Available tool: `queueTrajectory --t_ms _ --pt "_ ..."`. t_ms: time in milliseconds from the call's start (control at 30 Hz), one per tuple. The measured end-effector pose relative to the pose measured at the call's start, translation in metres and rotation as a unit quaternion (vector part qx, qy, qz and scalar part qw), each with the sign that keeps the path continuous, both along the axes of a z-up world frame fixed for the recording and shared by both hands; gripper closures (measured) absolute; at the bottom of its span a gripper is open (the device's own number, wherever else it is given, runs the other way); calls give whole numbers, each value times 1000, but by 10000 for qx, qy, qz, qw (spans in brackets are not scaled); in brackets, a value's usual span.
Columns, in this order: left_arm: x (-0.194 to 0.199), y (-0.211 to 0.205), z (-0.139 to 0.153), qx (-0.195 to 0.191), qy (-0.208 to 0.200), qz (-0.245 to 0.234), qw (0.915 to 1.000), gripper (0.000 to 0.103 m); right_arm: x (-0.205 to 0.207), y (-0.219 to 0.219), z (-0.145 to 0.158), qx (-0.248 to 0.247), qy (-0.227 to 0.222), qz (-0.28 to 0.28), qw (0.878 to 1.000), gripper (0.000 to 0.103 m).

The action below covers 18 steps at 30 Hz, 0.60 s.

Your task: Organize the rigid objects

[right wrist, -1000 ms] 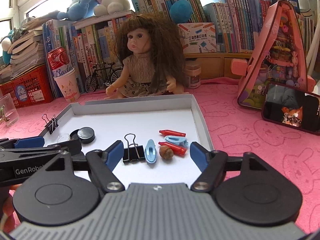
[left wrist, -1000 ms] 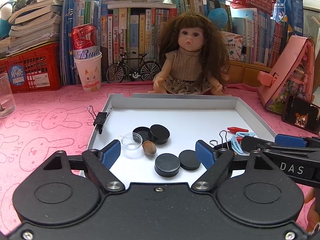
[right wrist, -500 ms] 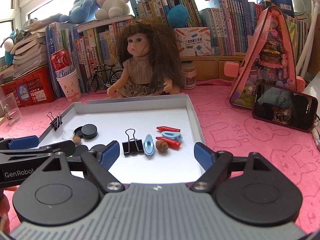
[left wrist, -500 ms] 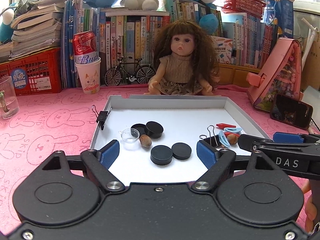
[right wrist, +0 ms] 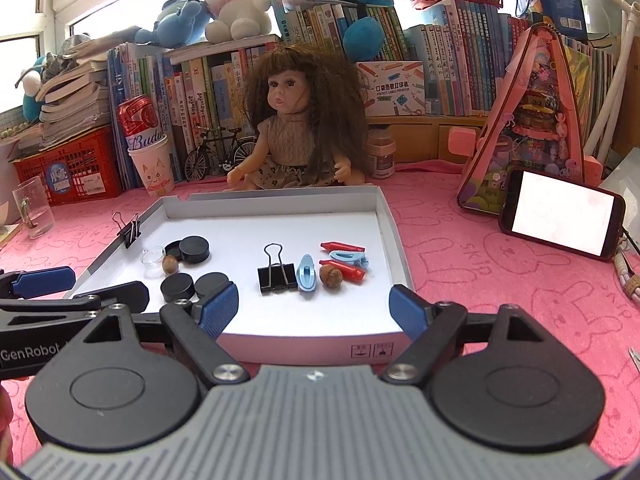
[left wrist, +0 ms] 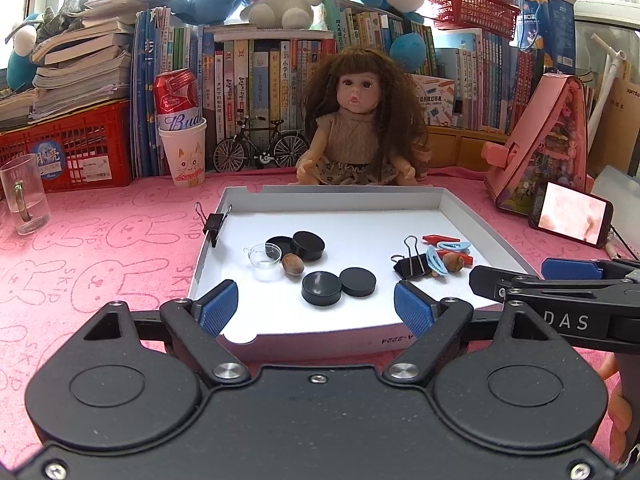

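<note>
pink bunny cloth (left wrist: pixel 100 248) frames the white tray (left wrist: pixel 336 200), where both grippers, left (left wrist: pixel 316 306) and right (right wrist: pixel 314 306), hover spread and empty near light, stiff black discs (left wrist: pixel 322 288), likely best pinched across their rims.

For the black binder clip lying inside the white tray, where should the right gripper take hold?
Probably across the black binder clip body's flat faces, coming from above with the right gripper. The body sits low on the white tray; its thin wire loops point away, and the light blue hair clip crowds one side.
</note>
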State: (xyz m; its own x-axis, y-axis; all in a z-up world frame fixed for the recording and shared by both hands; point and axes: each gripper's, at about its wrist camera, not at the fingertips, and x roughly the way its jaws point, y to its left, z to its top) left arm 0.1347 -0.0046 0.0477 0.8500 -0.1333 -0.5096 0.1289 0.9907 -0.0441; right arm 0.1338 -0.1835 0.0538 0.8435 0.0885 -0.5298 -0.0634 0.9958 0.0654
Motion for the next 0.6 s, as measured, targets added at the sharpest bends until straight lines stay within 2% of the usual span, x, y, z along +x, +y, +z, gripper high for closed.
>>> queueTrajectory --t_ms 600 --pt "-17 9 -16 46 219 52 9997 19 -13 -2 -16 -32 236 -15 9997 11"
